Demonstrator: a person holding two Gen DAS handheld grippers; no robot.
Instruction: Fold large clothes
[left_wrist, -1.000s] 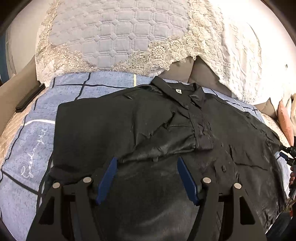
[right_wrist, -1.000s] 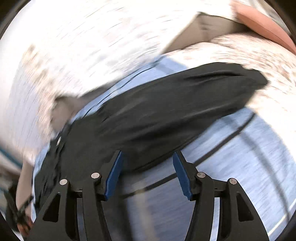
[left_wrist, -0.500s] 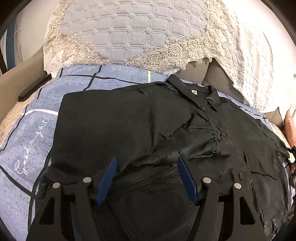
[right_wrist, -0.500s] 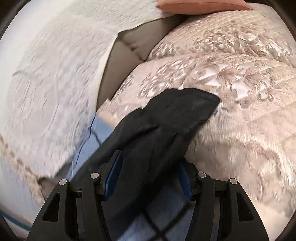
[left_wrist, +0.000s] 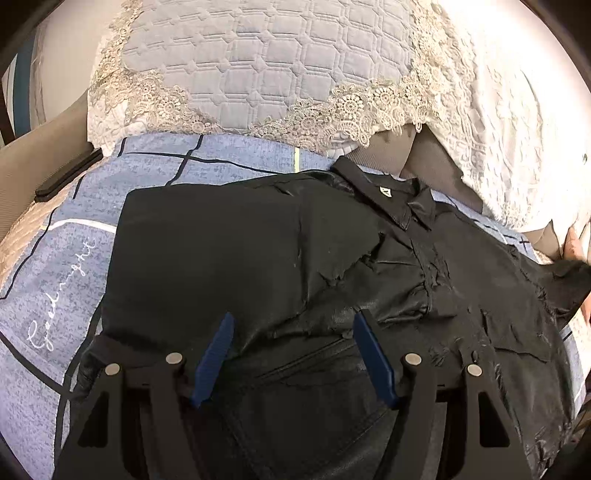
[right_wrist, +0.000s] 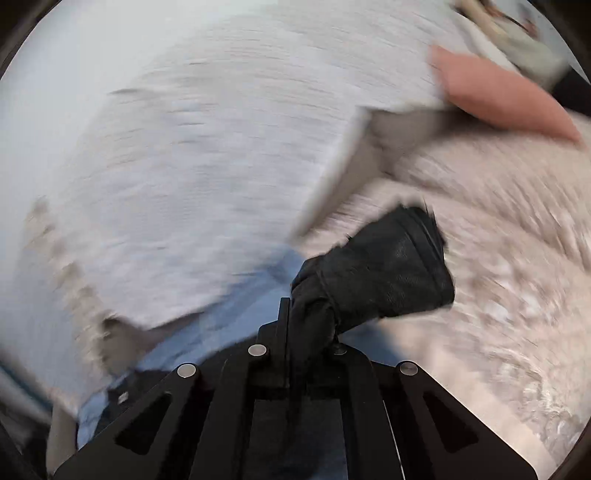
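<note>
Left wrist view: black collared shirt (left_wrist: 295, 266) spread on the bed's blue checked sheet (left_wrist: 55, 288), left claw (left_wrist: 291, 354) wide above it, holding nothing. Right claw (right_wrist: 314, 325) has just closed, pinching the sleeve cuff (right_wrist: 388, 273). Step in hand: folding the sleeve; next likely calls for carrying it across the body. Lace-edged pillow (left_wrist: 266, 59) sits near the collar, not obstructing.

We are seeing motion blur smearing the white bedding (right_wrist: 166, 147) and pink cushion (right_wrist: 502, 99) in the right wrist view, while the black shirt (left_wrist: 258, 258) is running off the left wrist picture's lower edge, its hem hidden.
</note>
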